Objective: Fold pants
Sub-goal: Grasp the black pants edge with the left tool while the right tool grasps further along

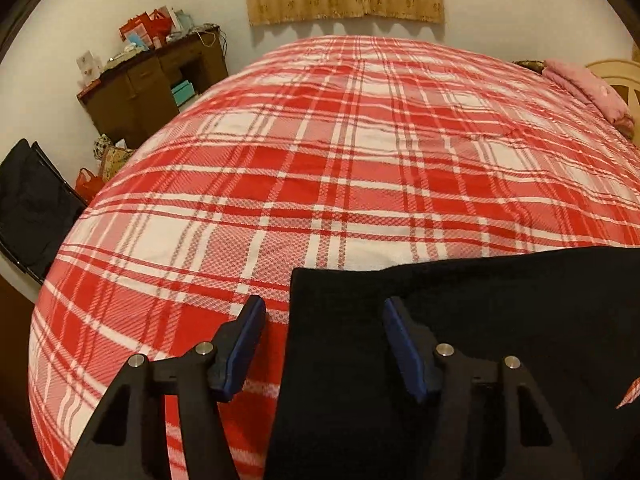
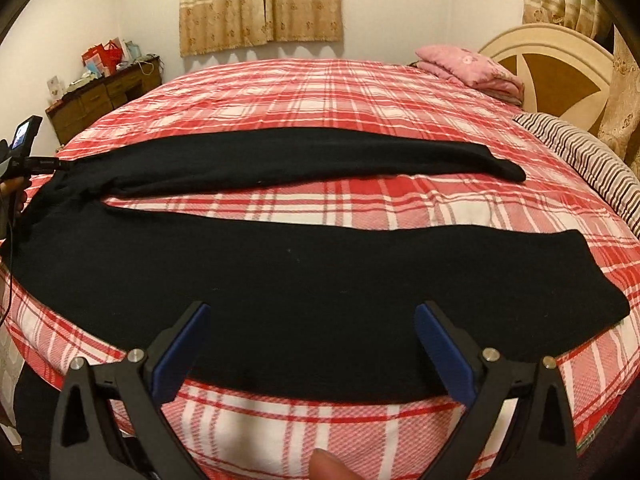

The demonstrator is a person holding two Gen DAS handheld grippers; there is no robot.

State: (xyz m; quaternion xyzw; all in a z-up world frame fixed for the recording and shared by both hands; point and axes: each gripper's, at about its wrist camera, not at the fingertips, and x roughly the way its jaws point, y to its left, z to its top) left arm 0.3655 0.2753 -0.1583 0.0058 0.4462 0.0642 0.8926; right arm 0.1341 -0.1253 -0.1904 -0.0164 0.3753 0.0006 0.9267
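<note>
Home bedroom. Big bed (image 2: 360,92) w/ red plaid cover; pink pillow (image 2: 468,66) and wooden headboard (image 2: 552,64) at its head. Cluttered wood dresser (image 1: 148,88) beside bed's foot, curtains (image 2: 260,4) on wall behind bed.

you're wearing out front, on your left gripper (image 1: 324,312) and right gripper (image 2: 310,316) alike, matte black triangular-cutout arms, round silver screws and blue finger pads (image 2: 182,352), with a bit of bare skin (image 2: 326,466) showing below.
</note>
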